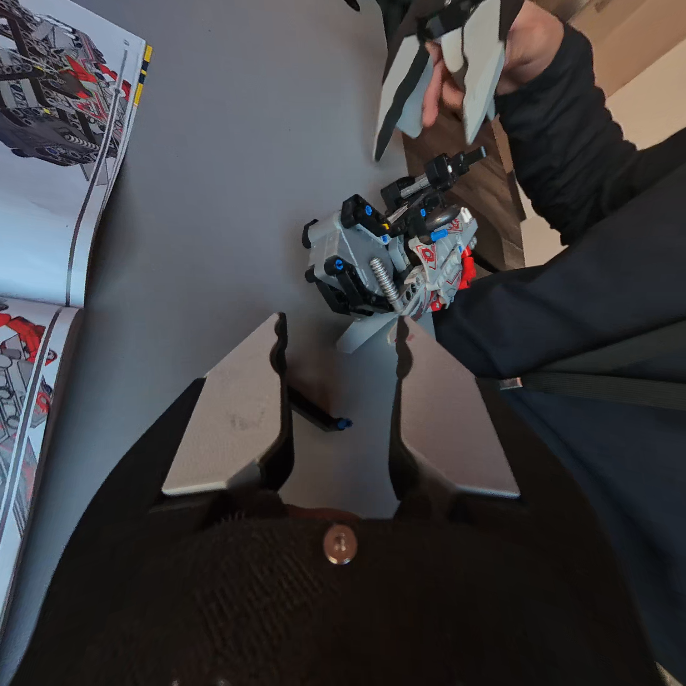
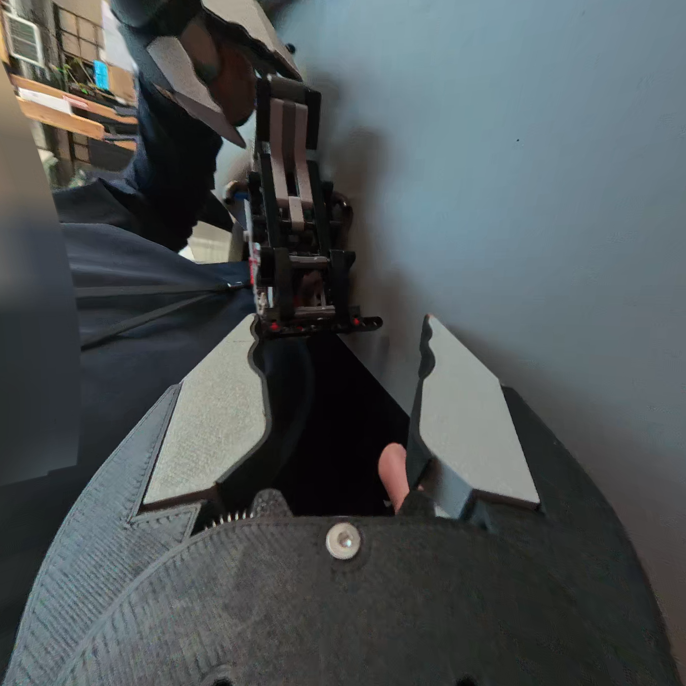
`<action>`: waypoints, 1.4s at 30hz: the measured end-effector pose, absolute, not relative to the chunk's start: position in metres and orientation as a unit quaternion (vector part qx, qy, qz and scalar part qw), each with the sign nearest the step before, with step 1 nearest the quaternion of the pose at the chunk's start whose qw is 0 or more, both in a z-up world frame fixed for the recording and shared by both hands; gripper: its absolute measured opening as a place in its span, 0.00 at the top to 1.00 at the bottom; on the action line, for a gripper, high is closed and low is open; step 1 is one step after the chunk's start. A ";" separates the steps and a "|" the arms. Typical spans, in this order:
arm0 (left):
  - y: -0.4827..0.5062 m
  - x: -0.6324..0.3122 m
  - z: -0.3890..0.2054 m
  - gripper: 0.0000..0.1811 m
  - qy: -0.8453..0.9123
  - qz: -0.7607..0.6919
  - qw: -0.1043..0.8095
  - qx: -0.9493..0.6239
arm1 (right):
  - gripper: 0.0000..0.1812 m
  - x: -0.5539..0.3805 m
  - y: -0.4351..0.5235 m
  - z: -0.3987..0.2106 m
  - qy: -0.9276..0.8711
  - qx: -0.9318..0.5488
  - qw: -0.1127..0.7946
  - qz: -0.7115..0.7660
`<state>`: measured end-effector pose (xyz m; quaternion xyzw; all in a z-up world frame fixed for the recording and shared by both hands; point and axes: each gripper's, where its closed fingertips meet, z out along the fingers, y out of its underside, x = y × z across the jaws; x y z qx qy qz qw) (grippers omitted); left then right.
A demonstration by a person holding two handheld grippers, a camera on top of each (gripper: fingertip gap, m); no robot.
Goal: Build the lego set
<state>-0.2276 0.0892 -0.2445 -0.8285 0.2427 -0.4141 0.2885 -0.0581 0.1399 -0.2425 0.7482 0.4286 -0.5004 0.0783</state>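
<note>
The partly built lego model (image 1: 389, 252) in grey, black and red lies on the grey table (image 1: 230, 185), just past my left gripper (image 1: 341, 321). That gripper is open and empty, and its right fingertip is close to the model's near end. A loose black beam with a blue pin (image 1: 319, 412) lies on the table below the gap between the fingers. My right gripper (image 2: 341, 323) is open. Its left fingertip is at the end of the model (image 2: 297, 222). The right gripper also shows in the left wrist view (image 1: 441, 85), beyond the model's far end.
An open instruction booklet (image 1: 55, 185) lies along the left side of the table. A person's dark sleeve and jacket (image 1: 575, 297) fill the right side next to the model. The left gripper (image 2: 222, 67) shows at the far end of the model. Shelves (image 2: 74, 111) stand in the background. The tips of one gripper are about 20 centimeters away from the tips of the other.
</note>
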 end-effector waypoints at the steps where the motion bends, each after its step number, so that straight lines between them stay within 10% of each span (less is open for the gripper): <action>1: 0.089 -0.227 -0.244 0.69 0.250 -0.411 0.286 -0.829 | 0.55 -0.055 0.143 -0.236 0.416 0.746 0.064 -0.515; 13: 0.086 -0.208 -0.255 0.72 0.289 -0.441 0.205 -0.825 | 0.55 -0.068 0.095 -0.242 0.392 0.718 0.133 -0.559; 28: 0.095 -0.231 -0.231 0.81 0.260 -0.181 0.510 -0.800 | 0.61 -0.133 0.154 -0.209 0.525 0.636 -0.049 -0.563; 42: 0.068 -0.208 -0.237 0.82 0.331 -0.098 0.524 -0.778 | 0.68 -0.138 0.156 -0.224 0.594 0.570 -0.150 -0.547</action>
